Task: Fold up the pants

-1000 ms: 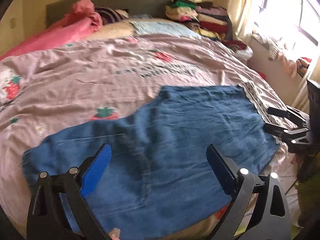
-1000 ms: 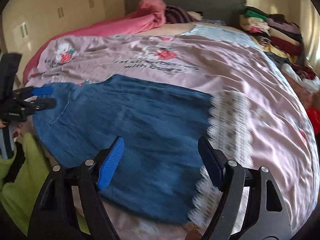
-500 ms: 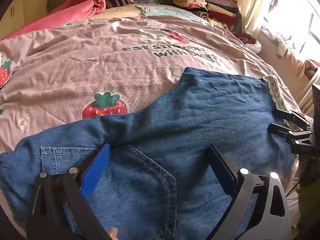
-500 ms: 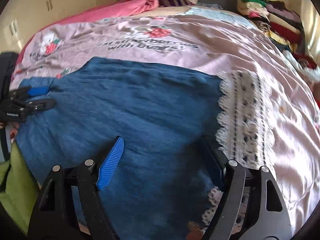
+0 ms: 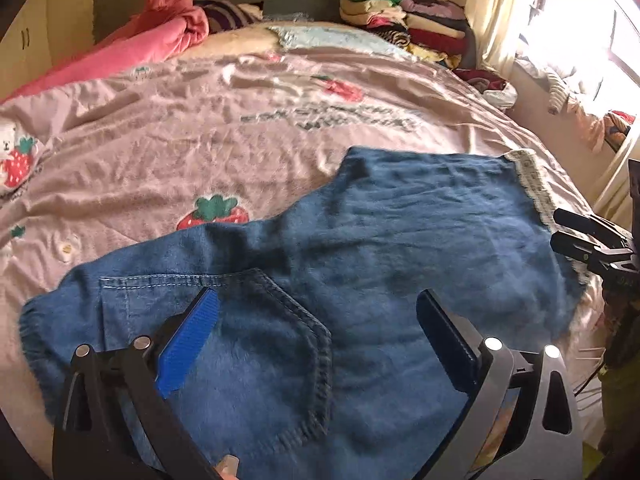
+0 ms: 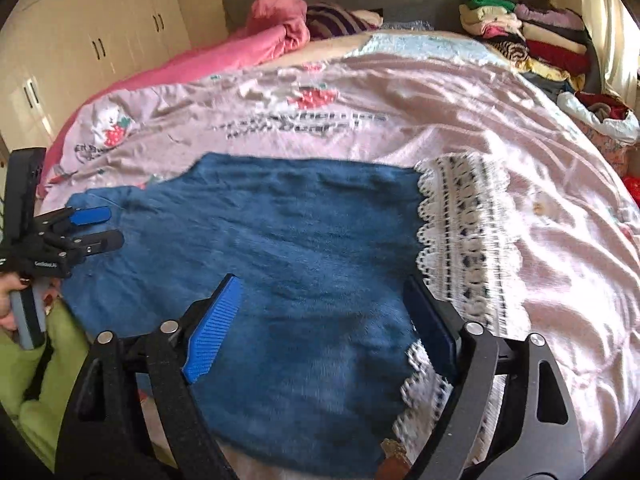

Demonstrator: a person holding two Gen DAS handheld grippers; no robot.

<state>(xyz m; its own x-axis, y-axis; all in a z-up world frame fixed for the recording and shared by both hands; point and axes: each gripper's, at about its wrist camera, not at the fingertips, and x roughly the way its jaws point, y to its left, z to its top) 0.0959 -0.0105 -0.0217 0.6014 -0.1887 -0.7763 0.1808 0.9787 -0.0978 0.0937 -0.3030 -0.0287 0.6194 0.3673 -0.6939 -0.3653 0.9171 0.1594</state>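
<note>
Open bedspread (image 5: 168,152) beyond pants (image 5: 400,248)

Bright window (image 5: 592,28) glare right; motion blur; fisheye edges.

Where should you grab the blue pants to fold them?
Probably the two near corners of the blue pants, from the bed's near edge: left hand-held gripper at the pocket end, right hand-held gripper, jaws opening, at the lace hem. They lie flat, both ends within reach.

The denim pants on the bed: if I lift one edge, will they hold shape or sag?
The denim pants lie creased and flat, so they will probably sag. The lace hem looks thin and likely floppier. The pocket seams may feel somewhat stiffer.
</note>
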